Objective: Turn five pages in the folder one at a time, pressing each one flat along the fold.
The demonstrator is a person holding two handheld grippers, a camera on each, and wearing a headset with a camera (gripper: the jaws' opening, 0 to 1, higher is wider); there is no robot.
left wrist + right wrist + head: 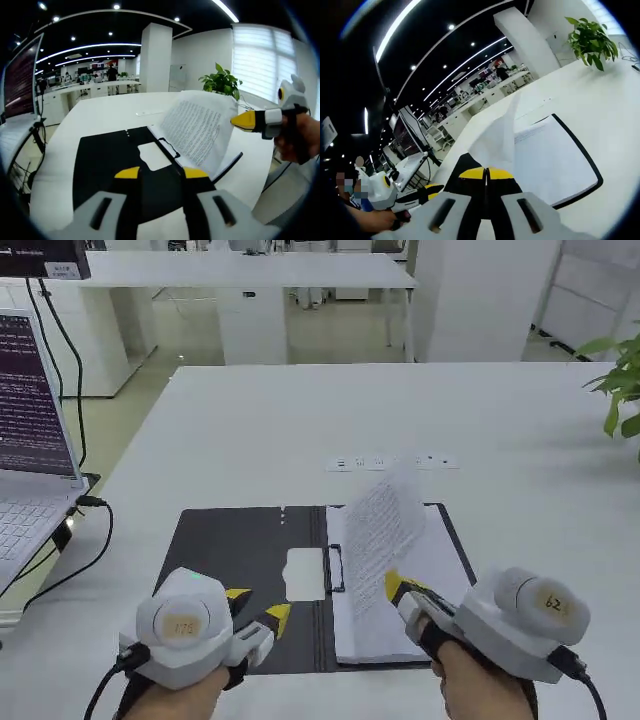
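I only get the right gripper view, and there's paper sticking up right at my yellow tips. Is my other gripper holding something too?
Observer: No. The left gripper is open, with nothing between its jaws, over the folder's black left cover.
Operator: Is there writing on my paper?
Observer: Yes. The left gripper view shows printed lines on the lifted page.
Operator: Anything on that black cover?
Observer: A white rectangular patch, beside the spine.

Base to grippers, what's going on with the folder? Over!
Right gripper shut on a page, lifted off the stack. Left gripper open, above the dark left side of the folder. Laptop sits apart, far left.
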